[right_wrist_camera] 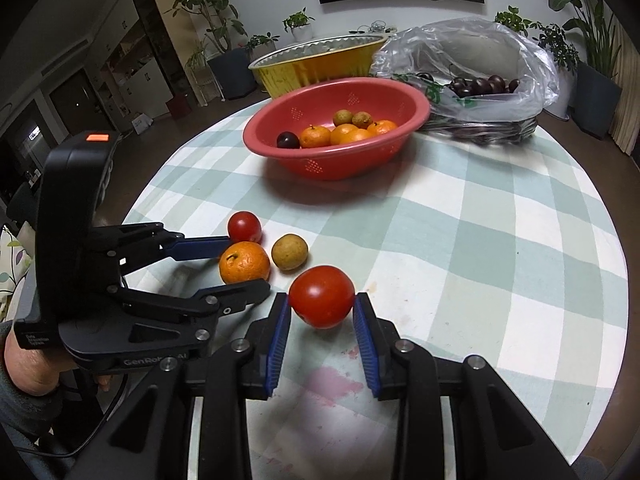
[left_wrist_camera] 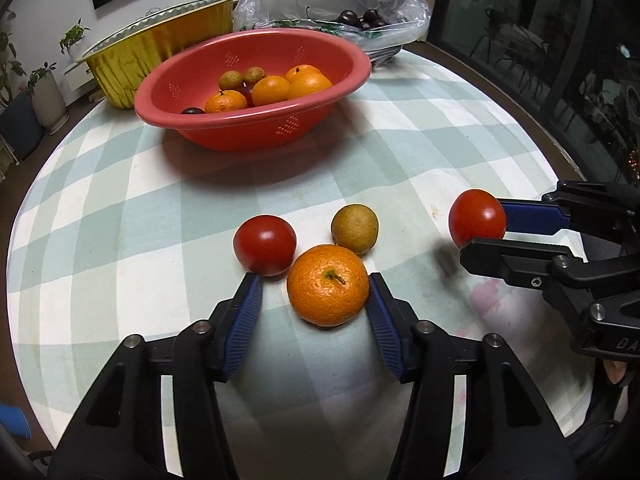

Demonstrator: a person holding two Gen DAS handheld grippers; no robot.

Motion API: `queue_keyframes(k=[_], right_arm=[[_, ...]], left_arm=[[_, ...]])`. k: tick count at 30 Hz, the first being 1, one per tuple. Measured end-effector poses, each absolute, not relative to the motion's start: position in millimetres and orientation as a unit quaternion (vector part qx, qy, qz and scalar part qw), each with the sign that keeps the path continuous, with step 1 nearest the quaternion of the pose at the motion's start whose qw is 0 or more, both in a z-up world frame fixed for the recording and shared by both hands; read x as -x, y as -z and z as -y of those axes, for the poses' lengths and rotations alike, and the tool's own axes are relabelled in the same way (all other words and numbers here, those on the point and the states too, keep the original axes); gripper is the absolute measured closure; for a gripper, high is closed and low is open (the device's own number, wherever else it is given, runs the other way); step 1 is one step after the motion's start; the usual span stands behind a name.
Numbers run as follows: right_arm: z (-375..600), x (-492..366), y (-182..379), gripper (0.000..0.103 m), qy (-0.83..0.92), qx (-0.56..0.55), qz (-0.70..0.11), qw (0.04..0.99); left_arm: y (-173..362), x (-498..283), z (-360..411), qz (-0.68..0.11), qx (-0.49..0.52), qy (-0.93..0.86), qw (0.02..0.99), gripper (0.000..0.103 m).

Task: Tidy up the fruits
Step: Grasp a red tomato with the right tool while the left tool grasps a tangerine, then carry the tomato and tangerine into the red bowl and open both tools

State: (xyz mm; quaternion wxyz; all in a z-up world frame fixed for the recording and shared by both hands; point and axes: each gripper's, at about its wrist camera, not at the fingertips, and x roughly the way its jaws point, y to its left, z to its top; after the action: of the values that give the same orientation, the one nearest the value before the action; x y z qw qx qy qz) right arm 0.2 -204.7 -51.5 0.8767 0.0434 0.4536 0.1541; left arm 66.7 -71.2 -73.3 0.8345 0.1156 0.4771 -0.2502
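Note:
My left gripper (left_wrist_camera: 316, 286) is open around a loose orange (left_wrist_camera: 328, 285) on the checked tablecloth; the right pad touches it, the left pad stands apart. A red tomato (left_wrist_camera: 265, 245) and a green-brown fruit (left_wrist_camera: 354, 229) lie just beyond it. My right gripper (right_wrist_camera: 321, 300) is shut on a second tomato (right_wrist_camera: 322, 296), also seen at the right in the left wrist view (left_wrist_camera: 477, 218). The red colander bowl (left_wrist_camera: 192, 76) stands farther back with several oranges, small fruits and a dark plum. The left gripper shows in the right wrist view (right_wrist_camera: 244, 270).
A gold foil pan (left_wrist_camera: 132, 54) stands behind the bowl at the left. A clear plastic bag (left_wrist_camera: 400, 4) with dark cherries sits behind it at the right. The round table's edge (left_wrist_camera: 520, 108) curves near a dark glass wall. Potted plants stand on the floor.

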Motion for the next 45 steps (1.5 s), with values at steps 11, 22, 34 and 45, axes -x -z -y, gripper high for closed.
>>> queue_keyframes(k=[11,22,34,45], right_arm=[[199.7,2.6,51.3,0.068,-0.157,-0.044,-0.455,0.875],[211.1,-2.7,47.9,0.068,-0.138,-0.056,-0.454,0.878],[264.3,-60.7,-5.7,0.068,-0.047,-0.081,-0.409,0.908],[212.6,-151.2,-14.6,0.068,-0.103,-0.017,-0.4,0.91]], left_arm=[[68.0,-61.3,64.1,-0.469,-0.098,0.27,0.835,0.066],[35.1,-66.1,29.7,-0.443,-0.07,0.271,0.852,0.066],[-19.9,-156.9,10.0,-0.396,-0.098,0.24,0.881,0.066],[8.0,-241.0,59.1,-0.422,-0.121,0.259,0.861,0.066]])
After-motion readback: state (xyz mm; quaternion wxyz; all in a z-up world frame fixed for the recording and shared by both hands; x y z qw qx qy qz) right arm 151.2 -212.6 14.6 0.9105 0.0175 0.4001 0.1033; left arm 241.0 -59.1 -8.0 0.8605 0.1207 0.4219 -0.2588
